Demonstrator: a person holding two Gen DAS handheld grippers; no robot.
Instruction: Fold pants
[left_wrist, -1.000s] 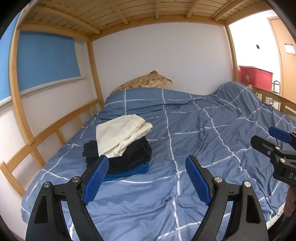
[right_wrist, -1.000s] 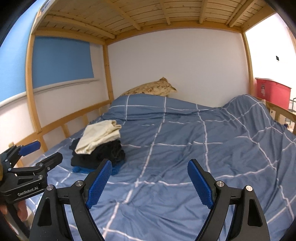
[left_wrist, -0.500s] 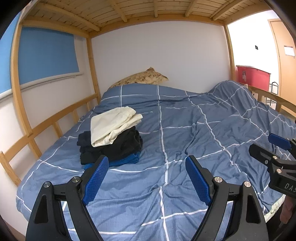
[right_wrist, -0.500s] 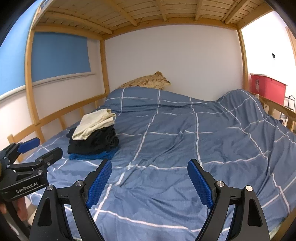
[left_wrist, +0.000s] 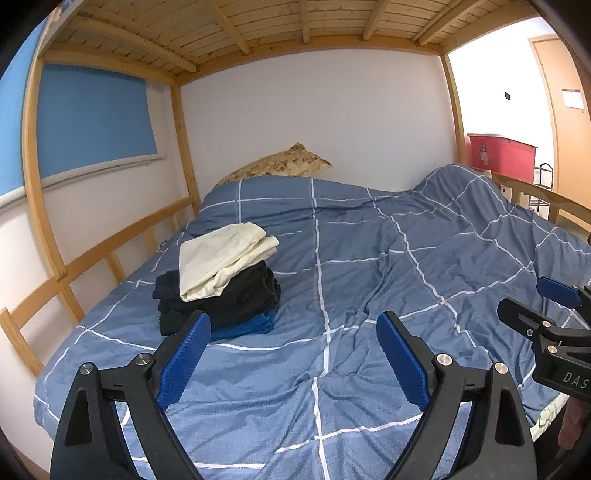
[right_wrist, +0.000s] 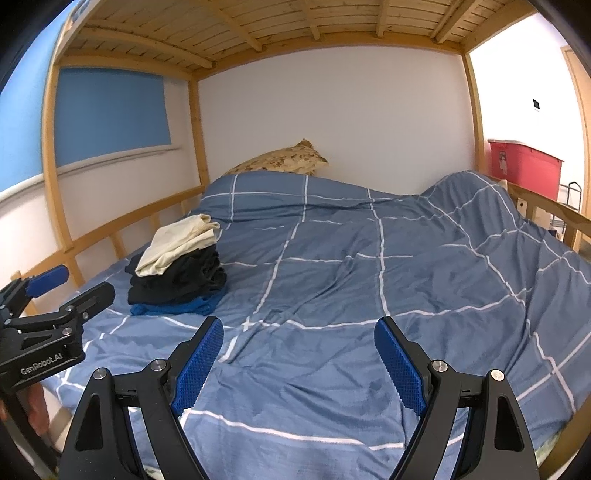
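Pants, folded cream cotton (left_wrist: 221, 258), top a dark clothes stack (left_wrist: 221, 299) at the blue checked duvet's (left_wrist: 369, 277) left side, long axis toward the patterned pillow (left_wrist: 280, 166). Left gripper (left_wrist: 291, 354) and right gripper (right_wrist: 299, 354) gape empty; only the right view shows "GenRobot.AI" lettering.

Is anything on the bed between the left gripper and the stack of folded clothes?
Nothing visible. Only bare blue duvet lies between the open left gripper and the clothes stack, which sits just beyond its left finger.
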